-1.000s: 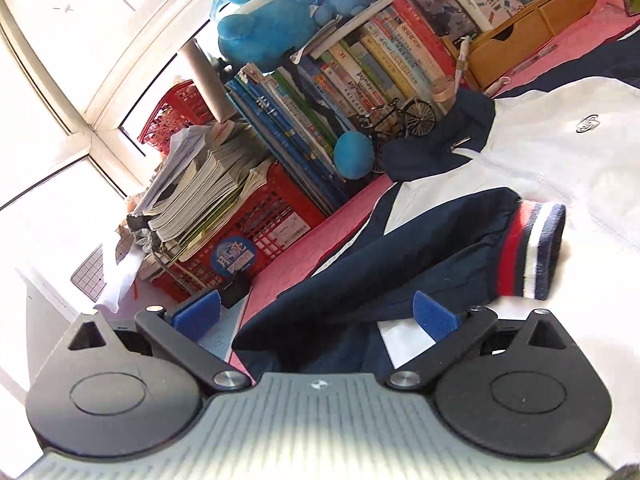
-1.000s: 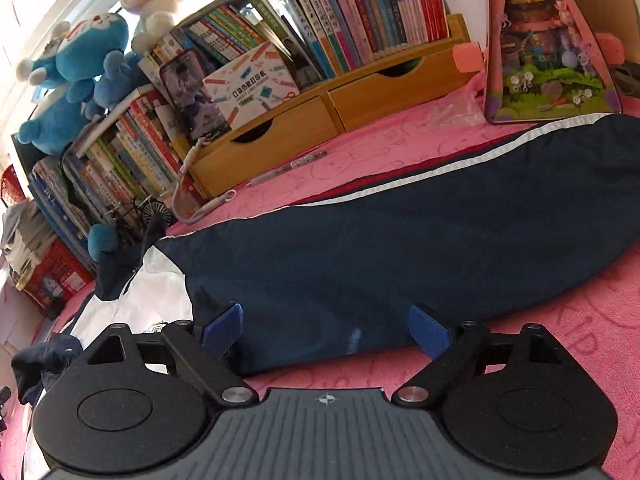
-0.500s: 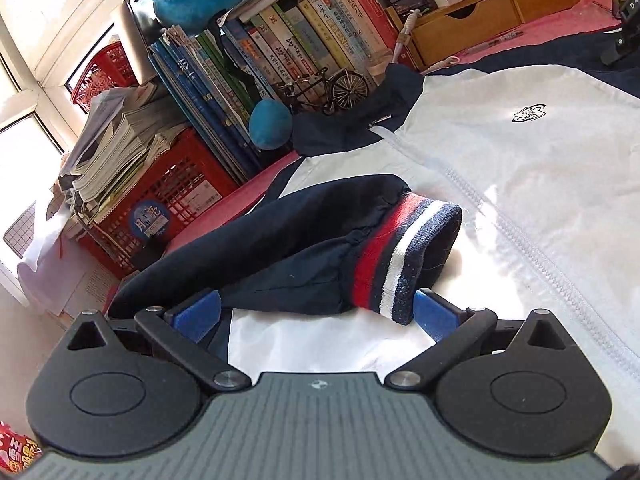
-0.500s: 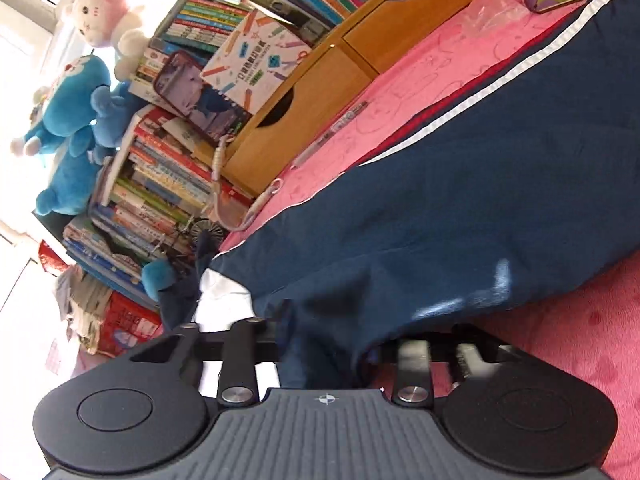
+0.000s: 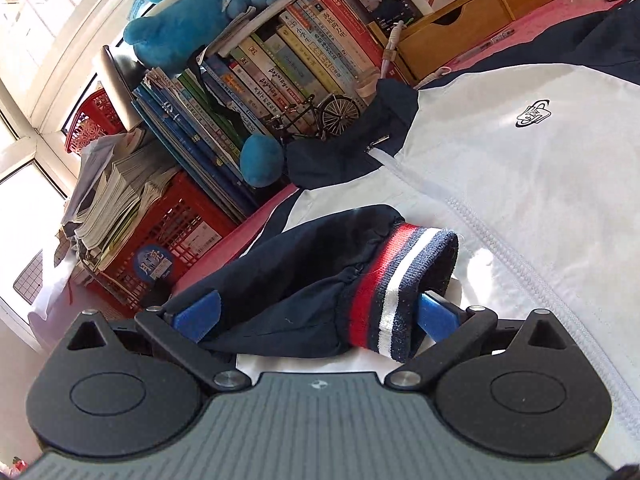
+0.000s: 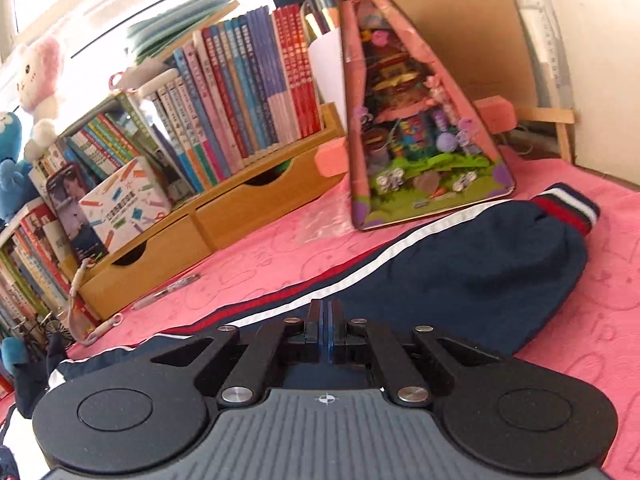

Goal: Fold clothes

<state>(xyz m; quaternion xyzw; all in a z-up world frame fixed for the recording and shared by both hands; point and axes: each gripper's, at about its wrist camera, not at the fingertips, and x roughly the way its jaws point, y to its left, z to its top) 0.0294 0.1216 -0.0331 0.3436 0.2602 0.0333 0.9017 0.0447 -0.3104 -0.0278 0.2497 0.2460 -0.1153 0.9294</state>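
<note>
The left gripper (image 5: 316, 312) has its blue fingers (image 5: 198, 314) spread wide on either side of the folded-in navy sleeve (image 5: 296, 276), whose striped cuff (image 5: 394, 292) lies on the jacket's white front (image 5: 520, 184). The right gripper (image 6: 325, 330) has its pads pressed together; they seem to pinch the other sleeve (image 6: 460, 276), though the cloth between them is hidden. This jacket looks light, limp and slightly slick; the thicker ribbed cuffs and seams probably offer the surest hold. It lies flat on the pink cloth (image 6: 256, 260).
</note>
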